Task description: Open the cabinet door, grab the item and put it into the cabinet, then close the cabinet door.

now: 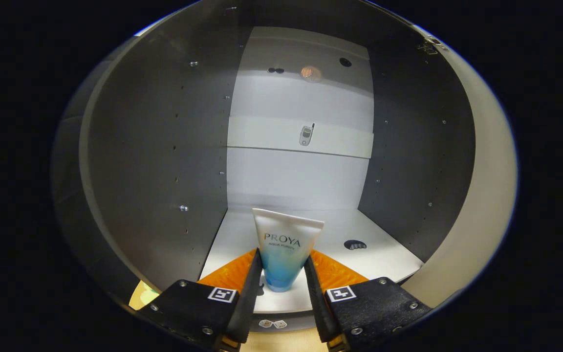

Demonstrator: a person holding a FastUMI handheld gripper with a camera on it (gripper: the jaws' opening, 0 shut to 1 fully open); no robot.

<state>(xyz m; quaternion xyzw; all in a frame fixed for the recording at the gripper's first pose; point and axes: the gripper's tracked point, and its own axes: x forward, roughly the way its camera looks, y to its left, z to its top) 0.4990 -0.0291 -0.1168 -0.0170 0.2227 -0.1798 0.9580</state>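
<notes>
A white tube [287, 233] with a blue lower end stands upright, cap down, on the white cabinet floor [389, 259]. My gripper [281, 258] reaches into the open cabinet, and its two fingers press on the tube's blue lower part from both sides. The tube's wide crimped end rises above the fingertips [258, 259]. Its cap end sits near the front edge of the floor, between the fingers.
Dark side walls [164, 161] stand left and right, with a white back panel [296, 176] beyond the tube. A small dark hole [355, 244] marks the floor to the tube's right. The pale open door [482, 195] curves along the right side.
</notes>
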